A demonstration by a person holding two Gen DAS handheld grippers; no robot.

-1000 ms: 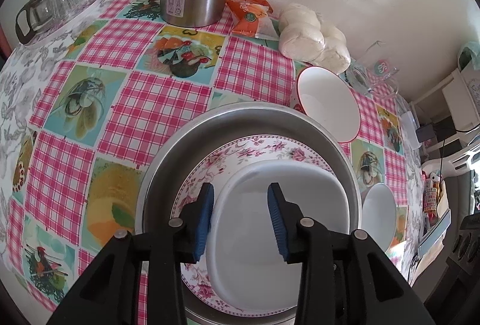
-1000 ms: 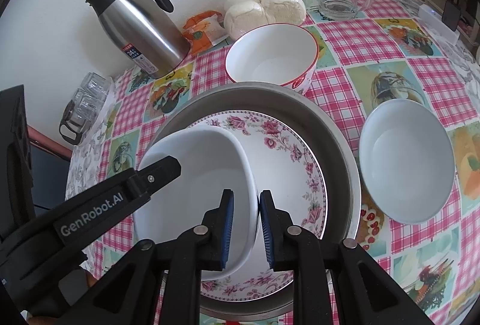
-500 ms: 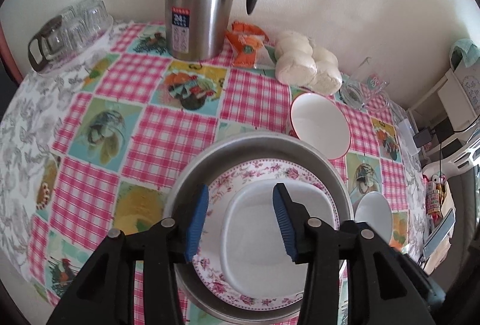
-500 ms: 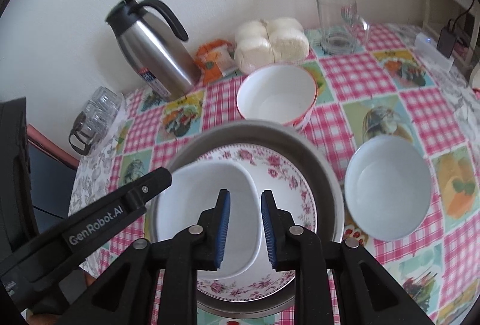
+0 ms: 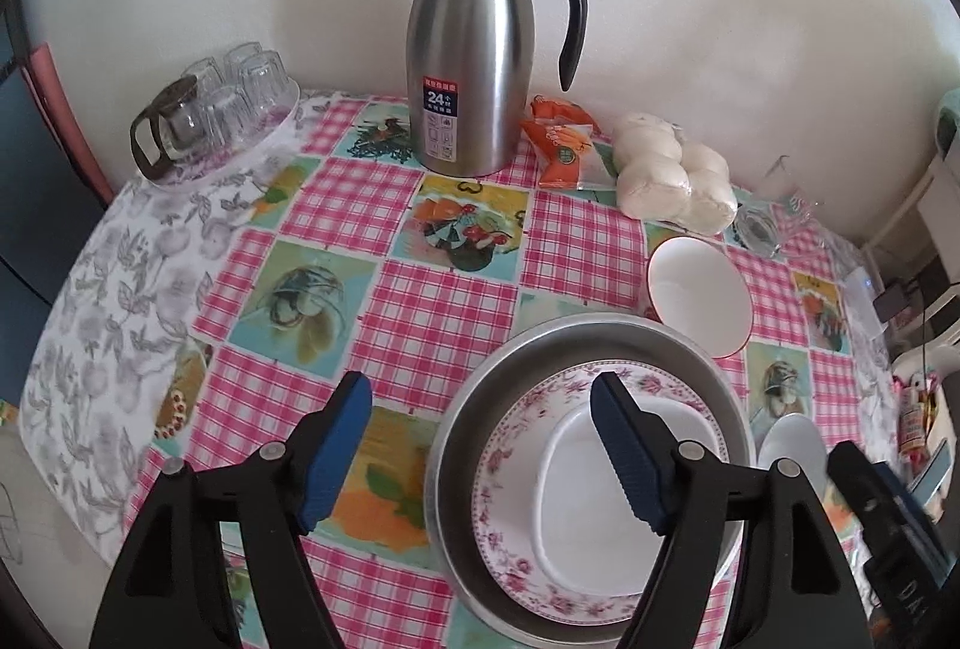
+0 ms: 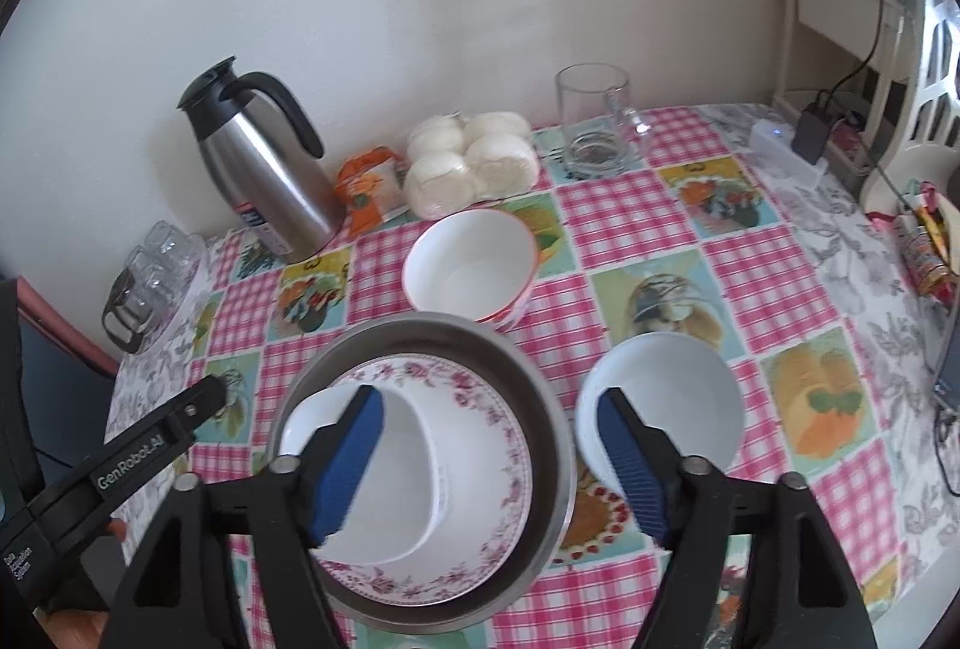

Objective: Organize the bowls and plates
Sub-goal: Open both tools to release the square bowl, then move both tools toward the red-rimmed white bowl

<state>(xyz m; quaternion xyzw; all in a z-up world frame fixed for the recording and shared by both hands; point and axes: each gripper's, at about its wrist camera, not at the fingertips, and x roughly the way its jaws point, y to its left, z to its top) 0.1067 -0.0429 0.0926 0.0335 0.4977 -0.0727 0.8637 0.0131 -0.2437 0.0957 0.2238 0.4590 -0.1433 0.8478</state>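
Both grippers have lifted off the white dish, which lies on the floral plate in the steel pan; left gripper and right gripper have just been opening, jaws wide, empty. Only the right view shows the far glass mug clearly.

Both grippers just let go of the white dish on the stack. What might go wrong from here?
1. The white squarish dish sits off-centre on the pink floral plate; adding a bowl may tip it.
2. The red-rimmed white bowl looks pressed against the round metal basin; lifting it may nudge the stack.
3. The plain white bowl lies close under the open right gripper.
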